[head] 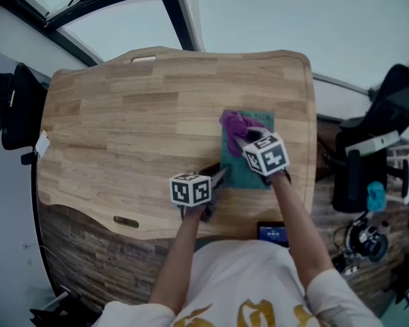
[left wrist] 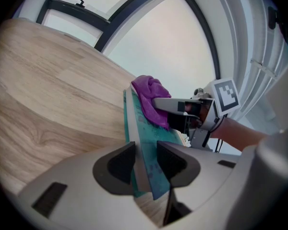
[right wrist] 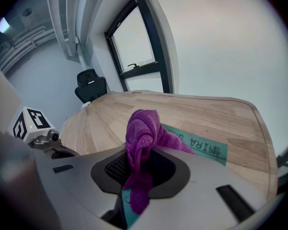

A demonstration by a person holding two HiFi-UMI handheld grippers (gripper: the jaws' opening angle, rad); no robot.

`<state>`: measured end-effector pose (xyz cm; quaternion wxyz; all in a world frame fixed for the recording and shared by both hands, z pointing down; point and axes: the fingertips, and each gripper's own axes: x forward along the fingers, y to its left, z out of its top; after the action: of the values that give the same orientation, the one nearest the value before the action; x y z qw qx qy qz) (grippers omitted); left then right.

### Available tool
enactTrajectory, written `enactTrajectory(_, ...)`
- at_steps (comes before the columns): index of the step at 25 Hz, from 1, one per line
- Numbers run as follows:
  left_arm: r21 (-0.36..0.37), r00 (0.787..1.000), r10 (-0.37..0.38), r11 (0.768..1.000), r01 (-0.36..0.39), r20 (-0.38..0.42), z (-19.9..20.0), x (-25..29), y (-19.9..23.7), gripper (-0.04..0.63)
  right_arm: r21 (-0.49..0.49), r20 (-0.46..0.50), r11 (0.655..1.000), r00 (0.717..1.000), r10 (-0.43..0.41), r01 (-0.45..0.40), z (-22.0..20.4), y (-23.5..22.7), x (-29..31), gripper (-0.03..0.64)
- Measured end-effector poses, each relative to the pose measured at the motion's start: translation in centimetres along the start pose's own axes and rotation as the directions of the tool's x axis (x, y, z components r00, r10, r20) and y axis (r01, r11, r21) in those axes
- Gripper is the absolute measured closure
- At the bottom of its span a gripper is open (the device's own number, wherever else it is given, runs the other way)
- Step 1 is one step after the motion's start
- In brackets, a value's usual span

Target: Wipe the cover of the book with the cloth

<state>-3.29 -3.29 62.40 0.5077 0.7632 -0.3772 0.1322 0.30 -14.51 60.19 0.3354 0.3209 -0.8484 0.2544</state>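
A pale wooden tabletop with rounded corners stood before a large window framed in black bars, which gave soft, even daylight. A black office chair sat beyond its left edge, over dark plank flooring.

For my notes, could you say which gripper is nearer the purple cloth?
Right: the right gripper clamps the cloth; the left gripper grips the book at its near edge, off the cloth.

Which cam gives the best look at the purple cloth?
Right gripper view: the cloth fills the centre, pinched in the right tongs. Head view shows only a small bunch beyond the marker cube; left gripper view shows it side-on atop the book.
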Motion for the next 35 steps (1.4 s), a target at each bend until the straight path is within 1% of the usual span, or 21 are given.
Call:
enactTrajectory(19,0.003,1.0,0.002,1.0,-0.002,0.0,0.1,0.0,0.1,0.451,-0.033,-0.03,0.999,0.999,0.024,-0.025,-3.7,2.7,-2.2,0.543)
enactTrajectory(25,0.0,1.0,0.019,1.0,-0.019,-0.003,0.0,0.0,0.6,0.45,-0.042,-0.032,0.999,0.999,0.027,-0.029,-4.3,3.3,-2.6,0.543)
enactTrajectory(29,0.006,1.0,-0.002,1.0,0.002,0.005,0.5,0.0,-0.2,0.451,-0.036,-0.042,0.999,0.998,0.037,-0.039,-5.0,3.6,-3.1,0.543)
enactTrajectory(35,0.007,1.0,-0.001,1.0,0.001,0.004,0.6,0.1,-0.1,0.449,-0.037,-0.048,0.998,0.998,0.046,-0.048,-6.3,4.5,-3.8,0.543)
